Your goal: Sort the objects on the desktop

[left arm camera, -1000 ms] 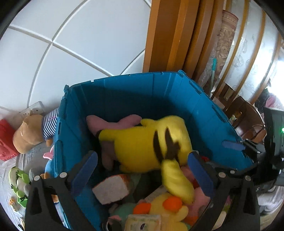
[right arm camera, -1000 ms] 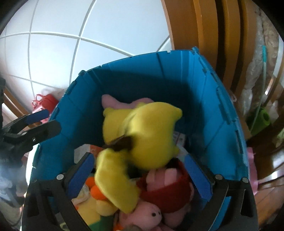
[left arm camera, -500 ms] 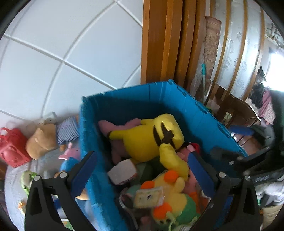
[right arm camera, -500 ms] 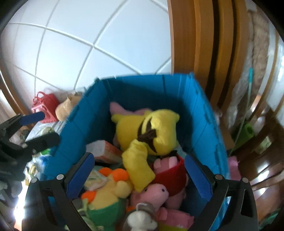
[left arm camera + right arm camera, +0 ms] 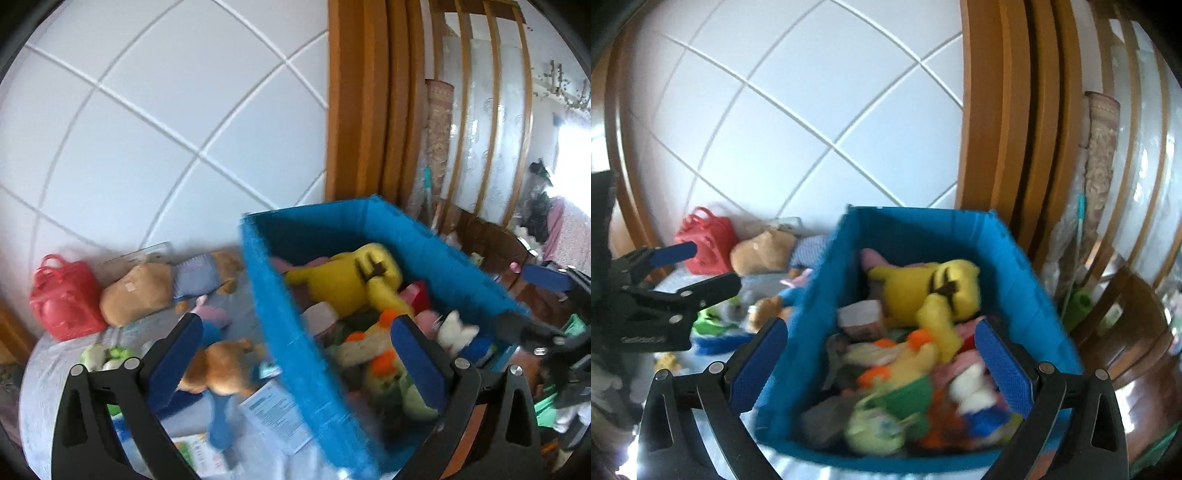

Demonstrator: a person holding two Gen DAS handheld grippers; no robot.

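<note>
A blue bin point(image 5: 284, 328) point(image 5: 809, 314) holds several plush toys, with a yellow plush point(image 5: 347, 277) point(image 5: 938, 291) lying on top at the back. My left gripper point(image 5: 295, 354) is open and empty, straddling the bin's left wall from above. My right gripper point(image 5: 882, 358) is open and empty too, hanging over the bin's near end. On the bed left of the bin lie a small brown plush point(image 5: 221, 365), a big brown plush with a striped shirt point(image 5: 147, 288) point(image 5: 764, 251) and a red bag point(image 5: 62, 299) point(image 5: 705, 240). The left gripper's fingers point(image 5: 683, 291) show at the left edge of the right wrist view.
Paper leaflets point(image 5: 277, 413) and a green toy point(image 5: 107, 358) lie on the bed near the bin. A white tiled wall point(image 5: 166, 129) is behind, a wooden door frame point(image 5: 362, 110) and dark wooden furniture point(image 5: 1126, 325) to the right.
Both grippers have pulled back and up from the bin, the left one swinging left toward the bed. The yellow plush has settled on the pile; both grippers stay open.
</note>
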